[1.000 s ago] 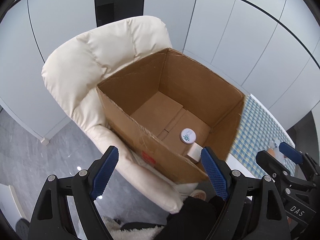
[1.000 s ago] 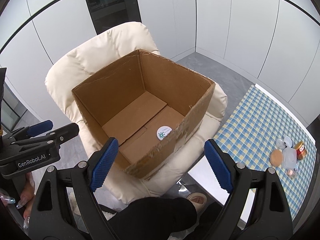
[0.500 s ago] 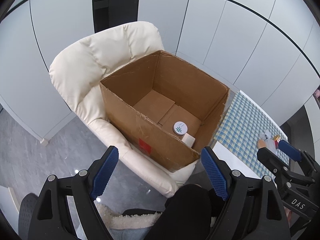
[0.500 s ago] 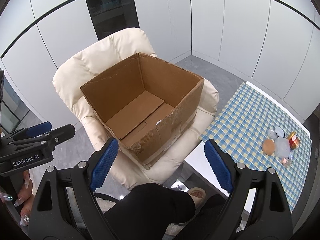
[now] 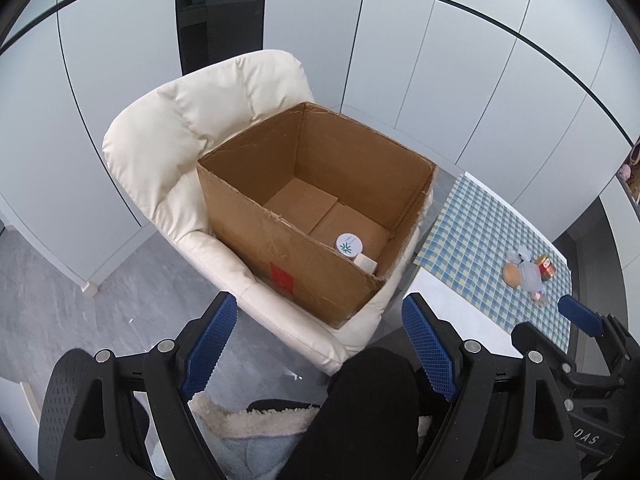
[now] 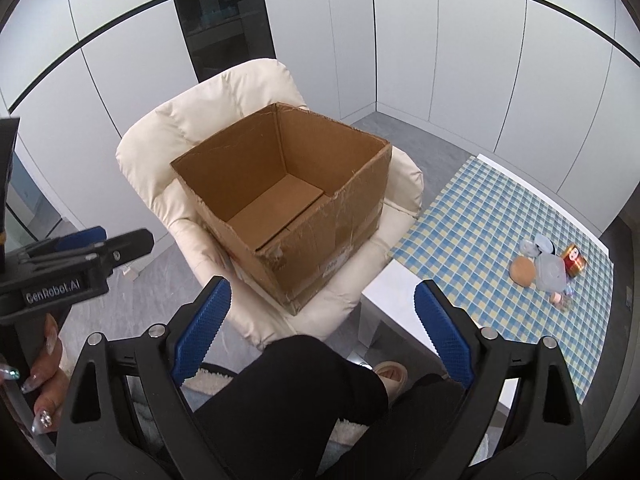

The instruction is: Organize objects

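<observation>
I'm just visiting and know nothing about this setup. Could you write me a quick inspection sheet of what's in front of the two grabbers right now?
Surface: table with a blue checked cloth, to the right of a cream armchair.
Job's things: open cardboard box on the armchair seat; inside it a round white-lidded jar and a small white box. On the cloth, a cluster: a tan round item, a clear container, a red and gold jar.
Clutter: nothing seen.
Grippers: left gripper open, nothing between its pads; right gripper open and empty, jaws just been opening.
Cables: nothing seen.
Surroundings: white wall panels, grey floor, the person's dark-clothed legs.
</observation>
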